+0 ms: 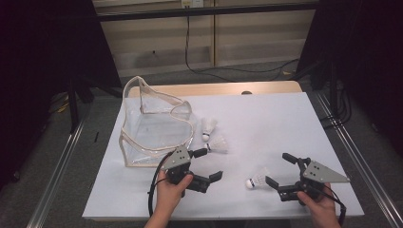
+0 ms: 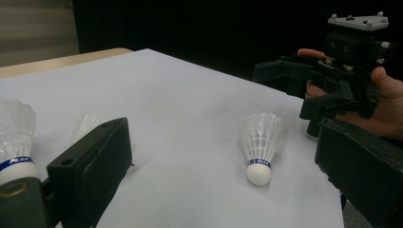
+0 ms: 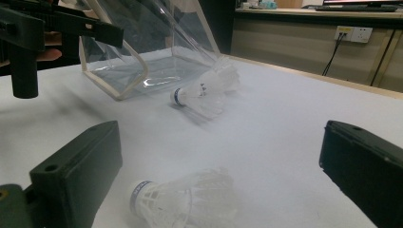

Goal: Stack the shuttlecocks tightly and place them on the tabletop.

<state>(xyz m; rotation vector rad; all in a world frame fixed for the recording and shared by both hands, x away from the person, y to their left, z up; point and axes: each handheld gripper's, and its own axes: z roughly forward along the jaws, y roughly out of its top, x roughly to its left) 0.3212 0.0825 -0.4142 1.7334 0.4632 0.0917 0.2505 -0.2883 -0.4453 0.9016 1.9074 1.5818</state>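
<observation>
Three white shuttlecocks lie on the white table top (image 1: 266,123). Two rest beside the clear pouch (image 1: 152,123): one (image 1: 208,127) farther back, one (image 1: 217,145) nearer, just beyond my left gripper (image 1: 209,164). That gripper is open and empty. The third shuttlecock (image 1: 256,179) lies just left of my right gripper (image 1: 278,168), which is open too. In the left gripper view this shuttlecock (image 2: 260,142) stands cork down ahead of the jaws. In the right gripper view it (image 3: 185,199) lies low between the spread jaws, untouched.
The clear pouch (image 3: 142,47) with beige trim stands open at the table's left, its mouth facing the middle. A bare wooden strip (image 1: 214,89) runs along the table's far edge. Metal rails (image 1: 351,152) flank both sides, and cables (image 1: 228,71) lie on the floor behind.
</observation>
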